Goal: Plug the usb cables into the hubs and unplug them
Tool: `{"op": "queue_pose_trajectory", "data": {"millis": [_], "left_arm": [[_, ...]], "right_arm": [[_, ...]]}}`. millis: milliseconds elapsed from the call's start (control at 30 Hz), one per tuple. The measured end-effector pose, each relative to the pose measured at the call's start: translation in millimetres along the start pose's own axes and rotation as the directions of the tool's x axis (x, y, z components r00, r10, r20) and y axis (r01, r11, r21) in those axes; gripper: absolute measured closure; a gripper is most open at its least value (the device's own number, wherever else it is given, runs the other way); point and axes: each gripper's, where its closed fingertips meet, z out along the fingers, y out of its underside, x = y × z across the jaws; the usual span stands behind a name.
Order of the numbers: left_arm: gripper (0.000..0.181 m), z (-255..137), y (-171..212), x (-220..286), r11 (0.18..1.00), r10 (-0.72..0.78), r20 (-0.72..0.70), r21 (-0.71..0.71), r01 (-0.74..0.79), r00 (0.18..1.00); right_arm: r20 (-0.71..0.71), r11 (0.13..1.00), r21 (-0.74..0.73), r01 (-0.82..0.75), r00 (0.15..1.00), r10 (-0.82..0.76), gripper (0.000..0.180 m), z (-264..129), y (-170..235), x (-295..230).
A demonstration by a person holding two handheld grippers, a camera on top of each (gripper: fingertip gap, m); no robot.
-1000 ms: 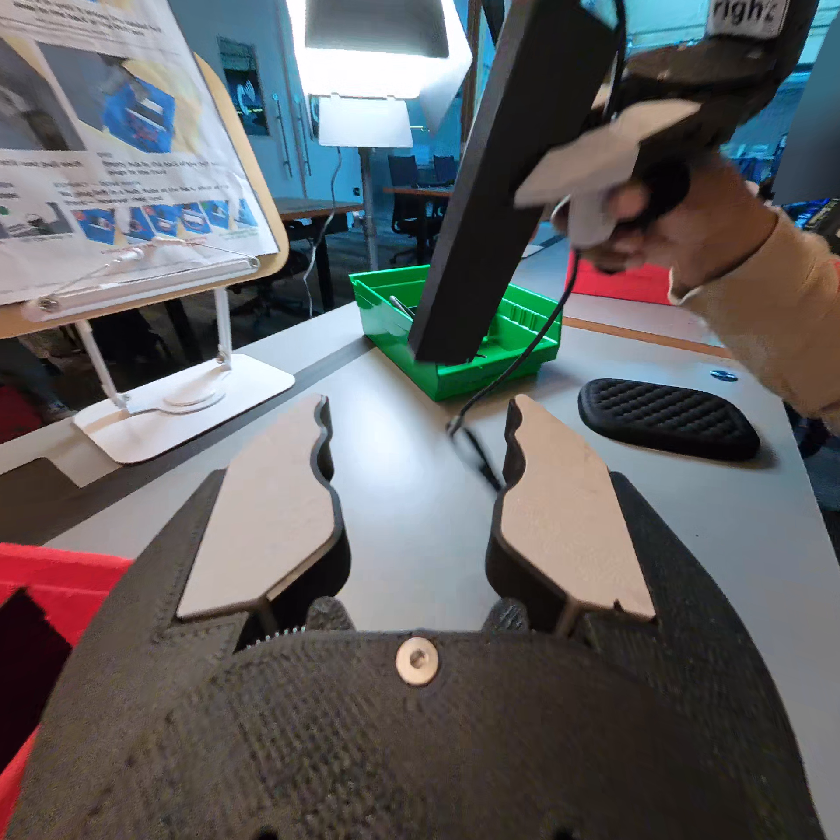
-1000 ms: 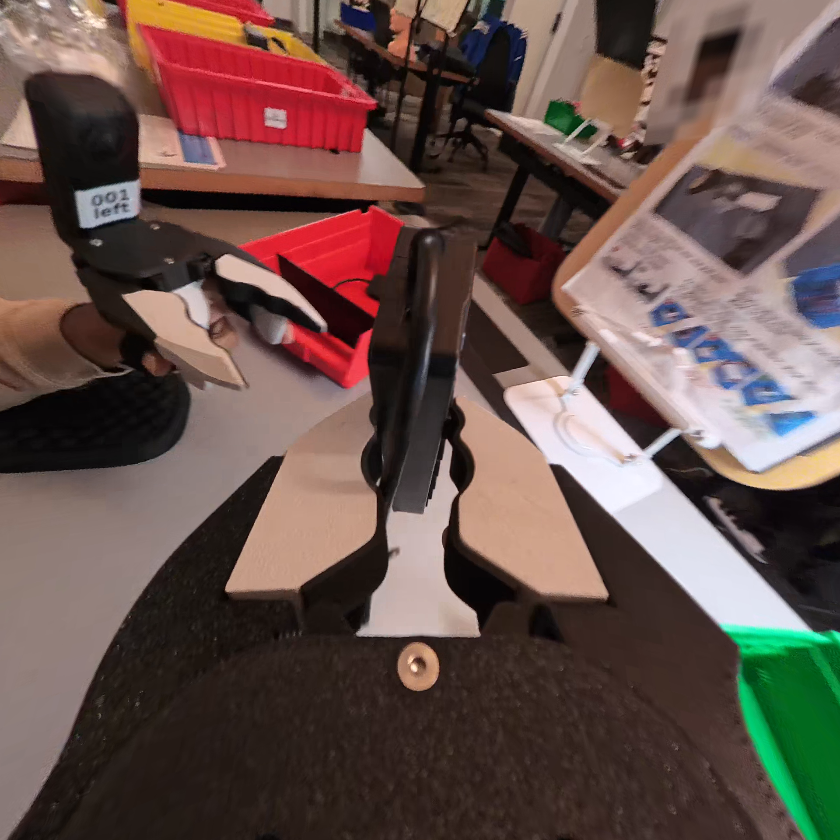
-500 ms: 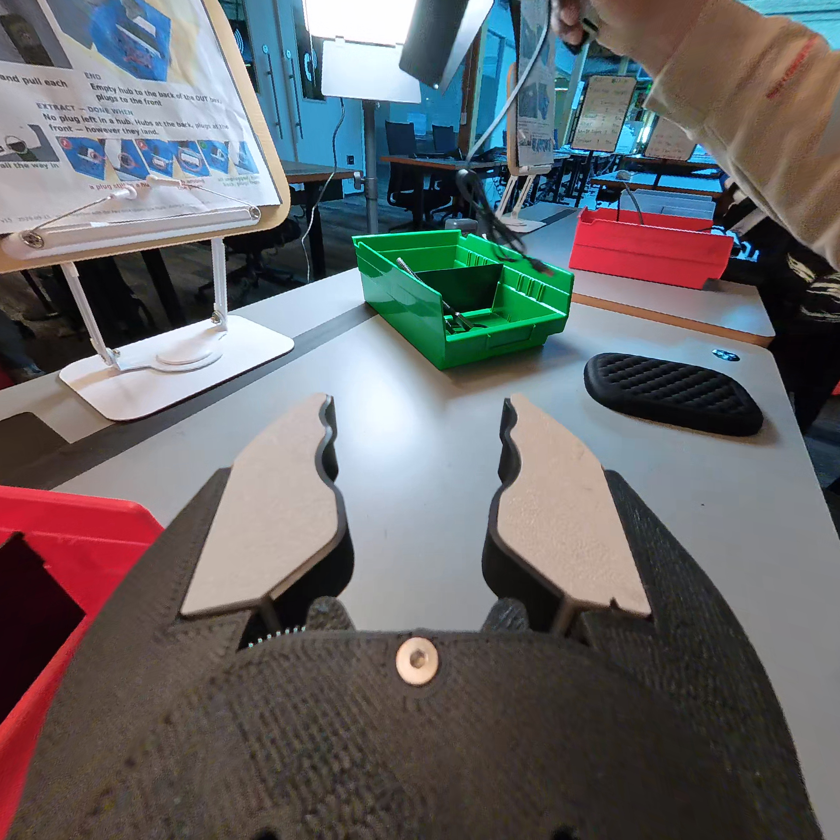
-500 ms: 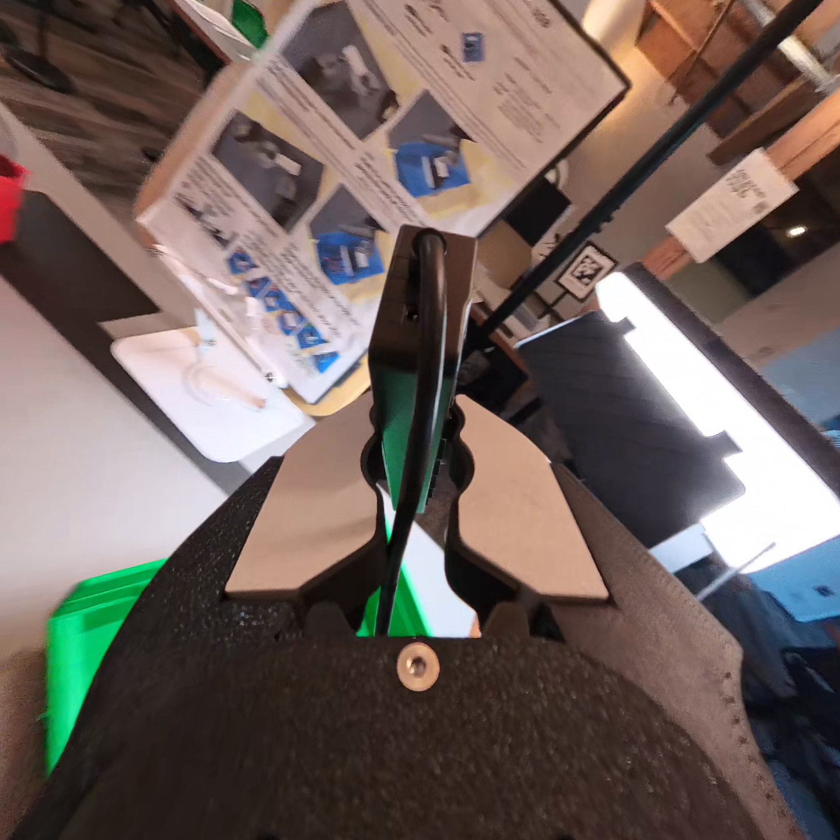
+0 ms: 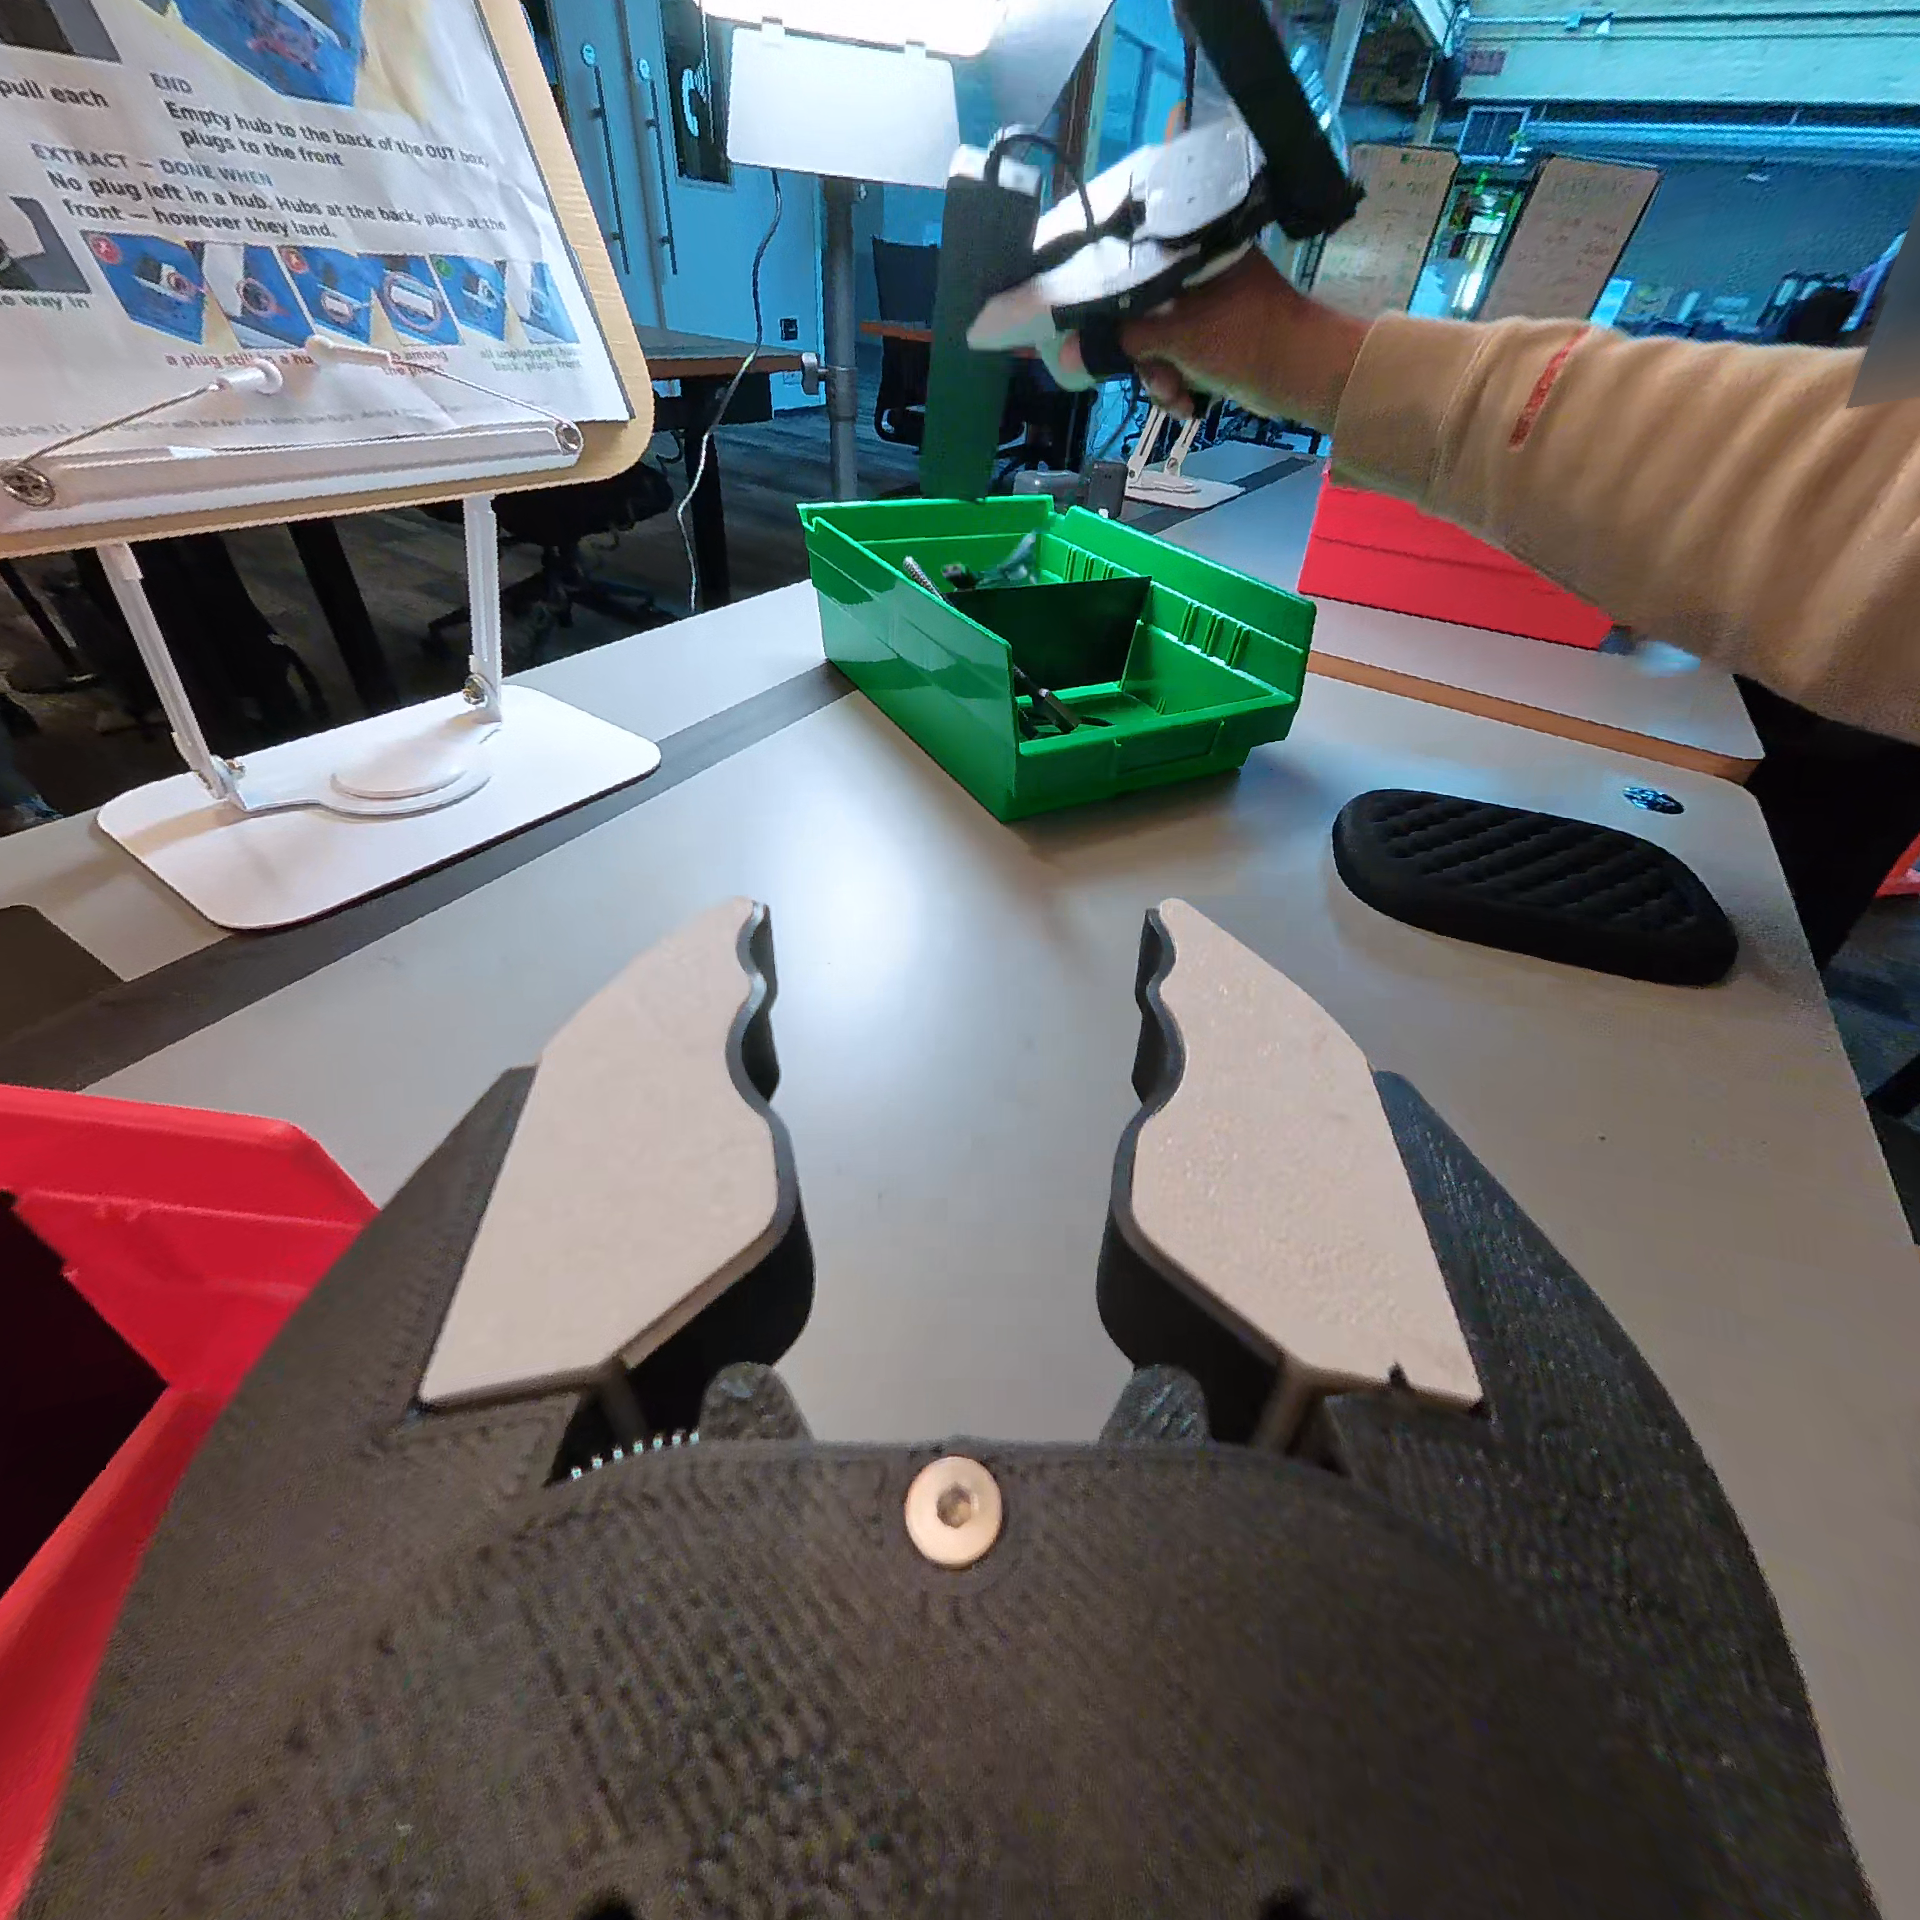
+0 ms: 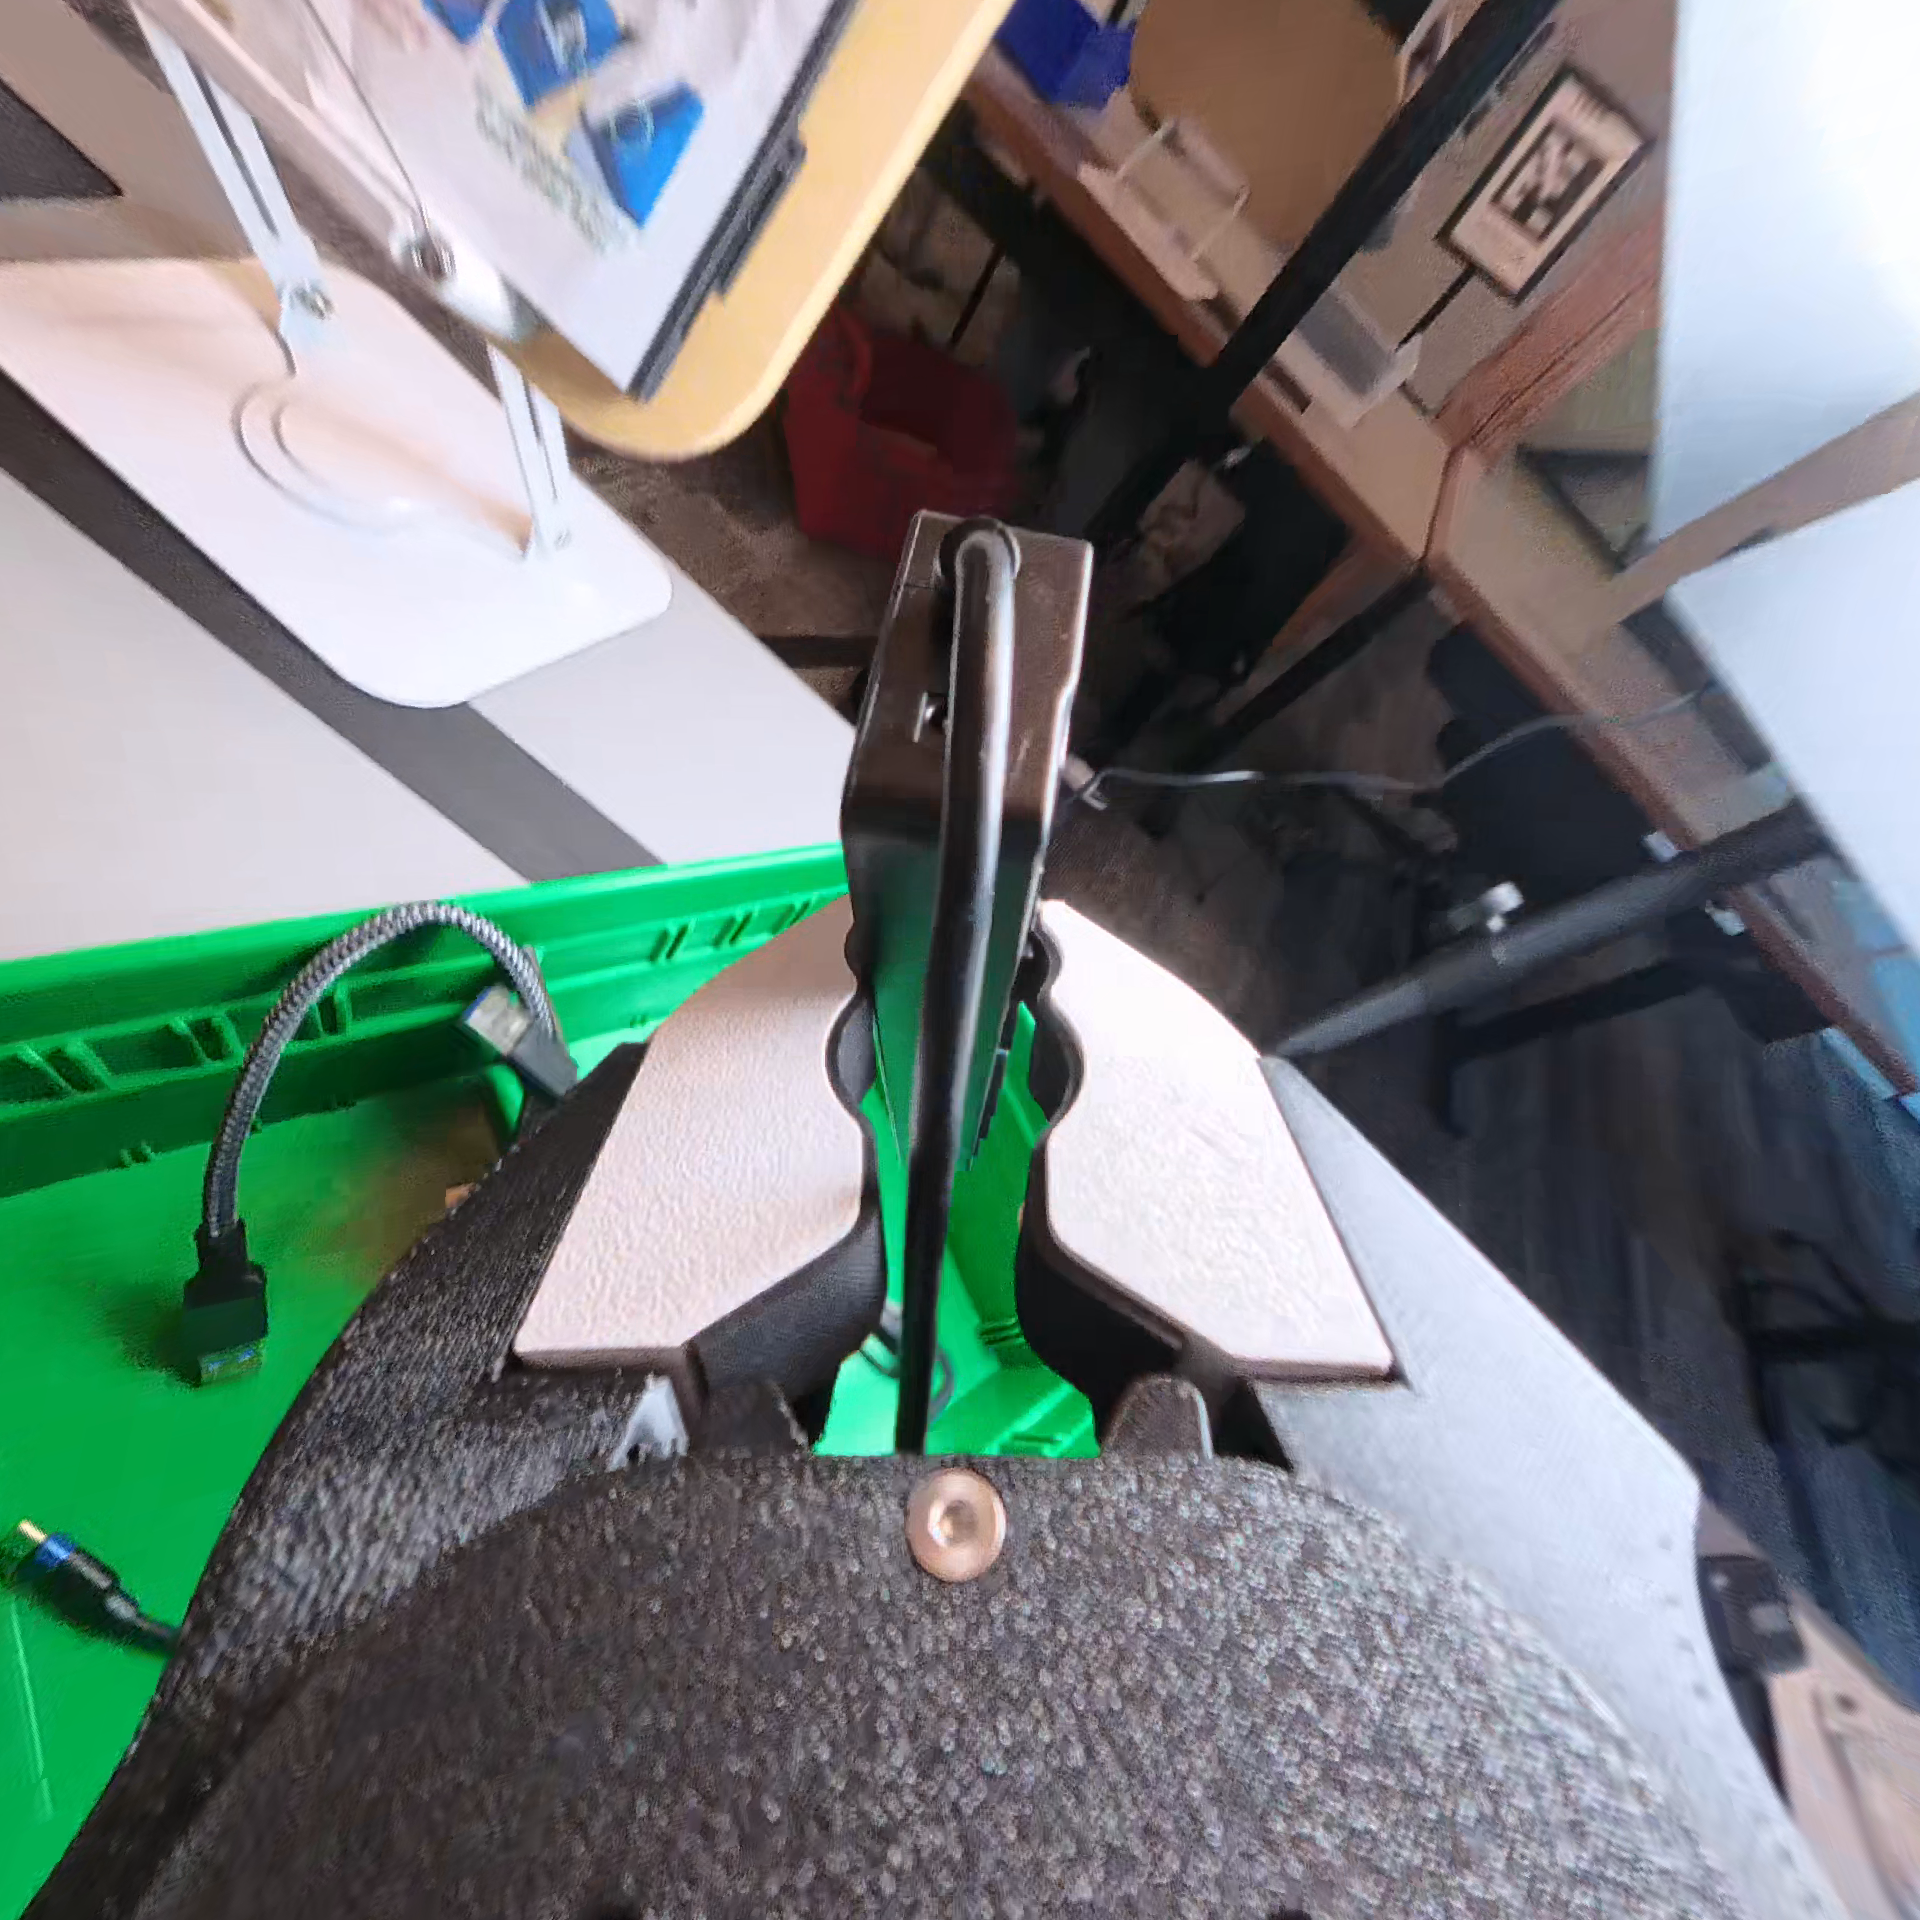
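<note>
My right gripper (image 6: 951,966) is shut on a long black USB hub (image 6: 961,748), held on edge with its own black cable (image 6: 951,1039) running back between the fingers. In the left wrist view the right gripper (image 5: 1049,281) holds the hub (image 5: 971,343) upright above the far end of the green bin (image 5: 914,644). Loose USB cables lie in the bin: a braided one (image 6: 270,1049) and a blue-tipped plug (image 6: 62,1569). My left gripper (image 5: 956,935) is open and empty, low over the grey table (image 5: 956,1039).
A white document stand (image 5: 374,790) with an instruction sheet stands at the back left. A black wrist pad (image 5: 1527,894) lies to the right. A red bin (image 5: 156,1226) sits at the near left, another red bin (image 5: 1444,571) on the table behind.
My right gripper swung the hub from above the table's middle up high, then down over the far end of the green bin. My left gripper stayed open and nearly still.
</note>
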Motion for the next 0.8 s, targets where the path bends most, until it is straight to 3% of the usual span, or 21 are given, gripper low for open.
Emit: {"op": "queue_pose_trajectory", "data": {"millis": [133,367,567,667,800], "left_arm": [[0.114,1,1,1,1.000,0.001,0.001,-0.005,-0.001,1.000],[0.114,3,4,-1,1.000,-0.011,0.004,-0.014,0.011,1.000],[0.114,3,7,-4,1.000,-0.021,0.012,-0.022,0.022,1.000],[0.114,5,9,-4,0.999,-0.025,0.009,-0.031,0.025,1.000],[0.114,3,10,-7,0.999,-0.022,0.019,-0.034,0.023,1.000]], "right_arm": [[0.056,0.996,-0.064,-0.056,0.997,0.060,0.154,11,32,-15],[0.094,0.966,-0.257,-0.008,0.995,0.033,0.153,29,77,-34],[0.092,0.807,-0.562,0.181,0.983,-0.157,0.152,37,118,-29],[0.102,0.741,-0.639,0.208,0.977,-0.186,0.146,42,121,-34],[0.146,0.777,-0.605,0.176,0.983,-0.108,0.128,45,98,-51]]}}
